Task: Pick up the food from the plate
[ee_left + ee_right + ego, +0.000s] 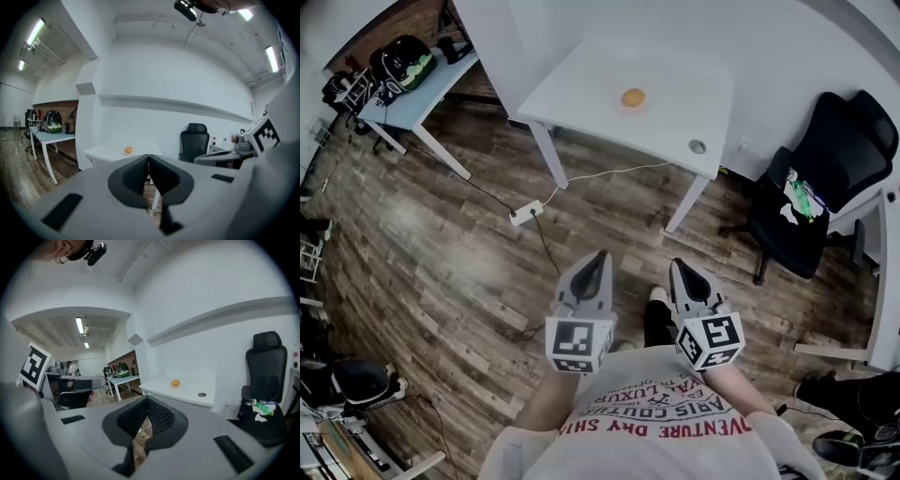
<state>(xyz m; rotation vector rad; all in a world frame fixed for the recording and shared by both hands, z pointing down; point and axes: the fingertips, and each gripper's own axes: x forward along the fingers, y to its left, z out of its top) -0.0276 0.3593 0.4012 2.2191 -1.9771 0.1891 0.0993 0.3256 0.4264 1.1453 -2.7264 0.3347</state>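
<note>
The left gripper (pixel 148 156) has its jaws clenched tip to tip with nothing between them. The right gripper (pixel 147 398) is clamped together the same way and also carries nothing. In the head view the left gripper (pixel 600 255) and the right gripper (pixel 678 264) sit side by side, close to the person's shirt (pixel 656 412), both pointing toward 12 o'clock, each with its marker cube at the near end. Below them is a wooden floor (pixel 441 262).

From the left gripper, a white power strip (pixel 525 214) lies on the floor at about 10 o'clock, with a cable running from it toward the table legs.

Further out at 12 o'clock stands a white table (pixel 581 84), well apart from both grippers. The food (pixel 633 97), a small round orange piece, rests on a pale plate (pixel 175 386) near the middle of the tabletop. It shows just above the closed tips in the left gripper view (pixel 128 150) and at about 1 o'clock of the tips in the right gripper view (pixel 175 383). A round grommet (pixel 697 146) sits in the tabletop toward 4 o'clock from the food.

A black office chair (pixel 825 178) stands at 2 o'clock from the grippers, beside the table. A second table (pixel 422 94) with a dark backpack (pixel 403 61) on it is far off at 10 o'clock
</note>
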